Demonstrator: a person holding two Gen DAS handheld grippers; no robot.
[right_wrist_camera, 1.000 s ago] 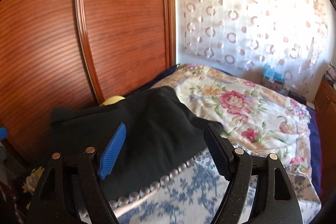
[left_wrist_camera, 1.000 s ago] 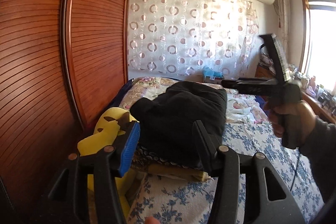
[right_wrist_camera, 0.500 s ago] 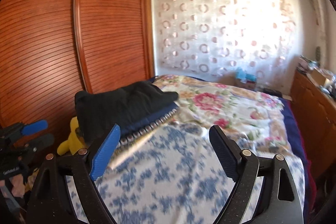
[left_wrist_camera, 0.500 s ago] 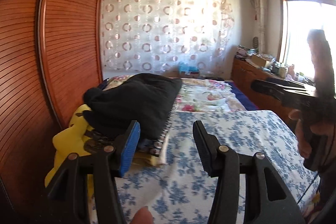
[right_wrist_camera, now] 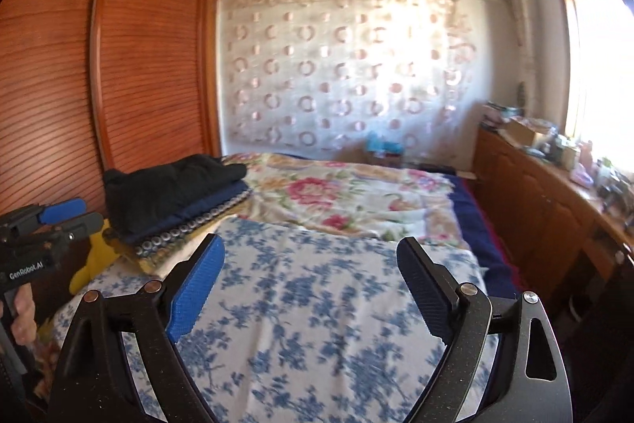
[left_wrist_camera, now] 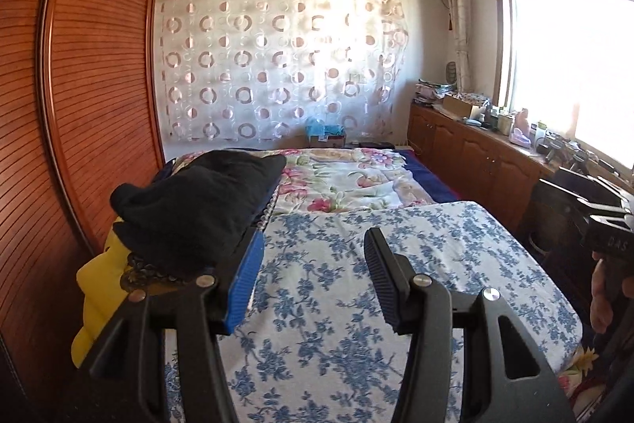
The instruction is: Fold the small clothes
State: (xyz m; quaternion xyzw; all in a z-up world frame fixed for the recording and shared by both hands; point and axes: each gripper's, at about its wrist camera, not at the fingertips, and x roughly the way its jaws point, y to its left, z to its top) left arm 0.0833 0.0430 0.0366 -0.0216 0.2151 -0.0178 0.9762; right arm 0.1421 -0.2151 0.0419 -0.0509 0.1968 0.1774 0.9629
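Observation:
A folded black garment (left_wrist_camera: 198, 201) lies on top of a stack of folded clothes at the bed's left edge, by the wardrobe; it also shows in the right wrist view (right_wrist_camera: 170, 181). My left gripper (left_wrist_camera: 313, 256) is open and empty, held above the blue-flowered sheet (left_wrist_camera: 396, 284), to the right of the stack. My right gripper (right_wrist_camera: 309, 264) is open and empty above the same sheet (right_wrist_camera: 317, 304). The left gripper also shows at the left edge of the right wrist view (right_wrist_camera: 63, 213).
A yellow item (left_wrist_camera: 99, 288) sits under the stack. A wooden wardrobe (left_wrist_camera: 79, 106) runs along the left. A floral quilt (left_wrist_camera: 348, 181) covers the far bed. A cluttered wooden cabinet (left_wrist_camera: 475, 145) stands under the window at right.
Both grippers have pulled back and to the right from the black garment, which now lies on the stack. Both stay open.

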